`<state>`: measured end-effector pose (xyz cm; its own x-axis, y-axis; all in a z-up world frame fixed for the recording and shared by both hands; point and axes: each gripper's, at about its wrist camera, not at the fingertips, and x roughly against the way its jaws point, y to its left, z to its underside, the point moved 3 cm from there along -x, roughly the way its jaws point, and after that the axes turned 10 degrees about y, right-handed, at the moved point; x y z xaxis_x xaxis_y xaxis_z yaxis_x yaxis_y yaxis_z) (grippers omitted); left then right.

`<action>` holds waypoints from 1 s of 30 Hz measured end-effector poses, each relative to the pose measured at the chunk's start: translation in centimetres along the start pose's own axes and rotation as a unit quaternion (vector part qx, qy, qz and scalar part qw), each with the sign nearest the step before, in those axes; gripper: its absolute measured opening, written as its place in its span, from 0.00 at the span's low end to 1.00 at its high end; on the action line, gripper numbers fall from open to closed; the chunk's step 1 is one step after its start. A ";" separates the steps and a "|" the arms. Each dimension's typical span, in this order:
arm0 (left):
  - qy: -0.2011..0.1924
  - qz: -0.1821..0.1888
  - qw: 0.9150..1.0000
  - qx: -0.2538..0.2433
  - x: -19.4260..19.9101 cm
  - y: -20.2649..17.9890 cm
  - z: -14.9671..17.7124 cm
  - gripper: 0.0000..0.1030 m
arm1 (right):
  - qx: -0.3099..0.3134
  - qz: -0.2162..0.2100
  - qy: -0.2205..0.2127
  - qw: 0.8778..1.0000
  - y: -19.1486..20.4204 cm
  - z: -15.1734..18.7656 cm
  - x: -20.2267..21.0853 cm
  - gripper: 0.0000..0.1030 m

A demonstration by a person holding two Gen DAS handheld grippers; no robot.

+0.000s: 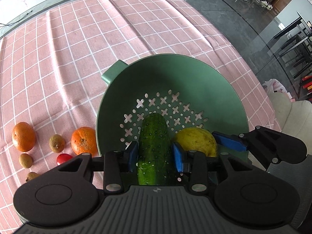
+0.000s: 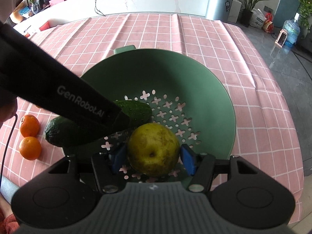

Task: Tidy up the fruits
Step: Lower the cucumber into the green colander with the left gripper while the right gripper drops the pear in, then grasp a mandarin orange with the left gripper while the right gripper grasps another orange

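Observation:
A green colander (image 1: pixel 195 74) (image 2: pixel 195 74) stands on the pink checked cloth. My left gripper (image 1: pixel 156 154) is shut on a dark green cucumber (image 1: pixel 155 148) and holds it over the colander's near rim; the cucumber also shows in the right wrist view (image 2: pixel 134 110), partly hidden by the left gripper's body. My right gripper (image 2: pixel 153 159) has its blue pads on both sides of a yellow-green pear (image 2: pixel 154 149) (image 1: pixel 197 141) inside the colander; whether the pads press it is unclear.
Left of the colander on the cloth lie two oranges (image 1: pixel 23 136) (image 1: pixel 83 140), several small brown kiwis (image 1: pixel 57 143) and a red tomato (image 1: pixel 63 159). The table edge and dark floor (image 1: pixel 243 29) lie to the right.

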<state>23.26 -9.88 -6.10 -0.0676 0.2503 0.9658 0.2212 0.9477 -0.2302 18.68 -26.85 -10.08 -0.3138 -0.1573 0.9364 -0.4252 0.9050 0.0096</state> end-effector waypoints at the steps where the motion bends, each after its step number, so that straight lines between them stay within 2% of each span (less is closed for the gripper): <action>1: 0.002 0.003 1.000 0.002 0.0 0.1 0.1 0.47 | 0.000 0.001 0.002 1.000 -0.1 -0.1 -0.1 0.56; 5: -0.003 0.016 1.000 0.012 0.3 0.3 0.6 0.51 | -0.001 0.004 -0.001 1.000 0.2 0.2 0.6 0.57; 8: -0.014 0.020 1.000 0.005 1.2 0.1 1.1 0.54 | -0.004 0.011 -0.014 1.000 0.4 0.3 1.5 0.64; 13: -0.051 0.026 0.998 -0.005 3.7 -0.1 2.4 0.57 | -0.017 0.029 -0.042 0.999 1.1 0.6 3.8 0.67; 22: -0.148 -0.025 0.987 -0.056 9.5 -0.3 7.0 0.57 | -0.080 0.012 -0.131 0.988 3.7 2.9 7.7 0.68; 30: -0.183 -0.045 0.979 -0.083 12.2 2.0 11.2 0.57 | -0.116 -0.024 -0.185 0.976 7.8 5.2 9.1 0.68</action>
<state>12.03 -2.68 3.90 -0.4312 0.2512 0.8666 0.3518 0.9312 -0.0949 8.08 -23.27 -3.34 -0.6010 -0.2952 0.7427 -0.2564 0.9514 0.1707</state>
